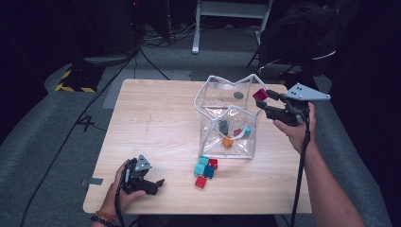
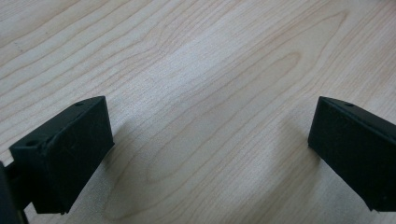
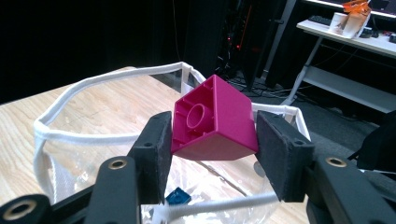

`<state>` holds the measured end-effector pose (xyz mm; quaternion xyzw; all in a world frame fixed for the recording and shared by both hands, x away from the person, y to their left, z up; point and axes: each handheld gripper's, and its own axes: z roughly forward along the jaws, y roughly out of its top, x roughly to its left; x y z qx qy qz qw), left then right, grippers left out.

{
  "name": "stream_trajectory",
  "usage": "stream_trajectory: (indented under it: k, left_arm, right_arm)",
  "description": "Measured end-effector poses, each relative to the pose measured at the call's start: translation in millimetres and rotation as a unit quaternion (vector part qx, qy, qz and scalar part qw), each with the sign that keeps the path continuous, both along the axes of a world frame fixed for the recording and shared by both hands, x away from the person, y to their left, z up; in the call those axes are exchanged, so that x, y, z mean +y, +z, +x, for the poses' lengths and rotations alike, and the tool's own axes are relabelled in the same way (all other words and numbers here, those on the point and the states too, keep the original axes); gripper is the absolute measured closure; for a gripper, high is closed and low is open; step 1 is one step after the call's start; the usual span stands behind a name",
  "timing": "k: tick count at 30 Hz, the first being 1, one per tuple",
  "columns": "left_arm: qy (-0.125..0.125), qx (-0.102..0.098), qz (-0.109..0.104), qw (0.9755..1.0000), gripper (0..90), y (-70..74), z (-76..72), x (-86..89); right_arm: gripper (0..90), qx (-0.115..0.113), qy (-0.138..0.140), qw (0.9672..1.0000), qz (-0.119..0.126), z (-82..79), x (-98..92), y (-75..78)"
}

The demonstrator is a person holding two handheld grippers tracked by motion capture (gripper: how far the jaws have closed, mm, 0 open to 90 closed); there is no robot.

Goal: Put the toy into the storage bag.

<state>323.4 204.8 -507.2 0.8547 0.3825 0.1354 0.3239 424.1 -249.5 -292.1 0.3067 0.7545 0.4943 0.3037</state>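
- The right gripper (image 1: 265,98) is clenched on a magenta toy brick (image 3: 214,120); in the right gripper view both black pads press its sides, and the brick sits tilted, its hollow underside turned toward the camera.
- In the high view the brick (image 1: 260,94) is at the tips of that gripper, at the right rim of a clear plastic bag (image 1: 246,142) with white piping.
- Seen from the right gripper, the bag's white rim (image 3: 88,86) curves away ahead of and below the jaws, and the bag's open mouth lies under the brick; a blue brick (image 3: 177,197) shows low between the jaws, inside the bag.
- Small bricks, orange, red and teal, lie at the bottom of the bag (image 1: 232,135).
- The table's right edge (image 1: 302,189) runs just beneath the right hand (image 1: 293,127), so that side has little tabletop; dark floor lies beyond it.
- A loose cluster of teal and red bricks (image 1: 205,170) lies on the table in front of the bag, between the two grippers.
- The left gripper (image 1: 158,182) is released, jaws wide apart with only bare wood between them in the left gripper view (image 2: 210,130).
- It rests near the front edge of the wooden table (image 1: 151,118), with a broad stretch of bare tabletop ahead of it toward the far edge.
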Motion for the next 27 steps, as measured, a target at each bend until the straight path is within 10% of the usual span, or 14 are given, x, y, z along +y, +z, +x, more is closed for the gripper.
stream_trajectory:
  k: [27]
  left_arm:
    - [0.000,0.000,0.000,1.0000,0.2,0.0,0.0,0.0]
  right_arm:
    - [48.1,0.036,-0.010,0.9985,-0.039,41.7,38.1,-12.4]
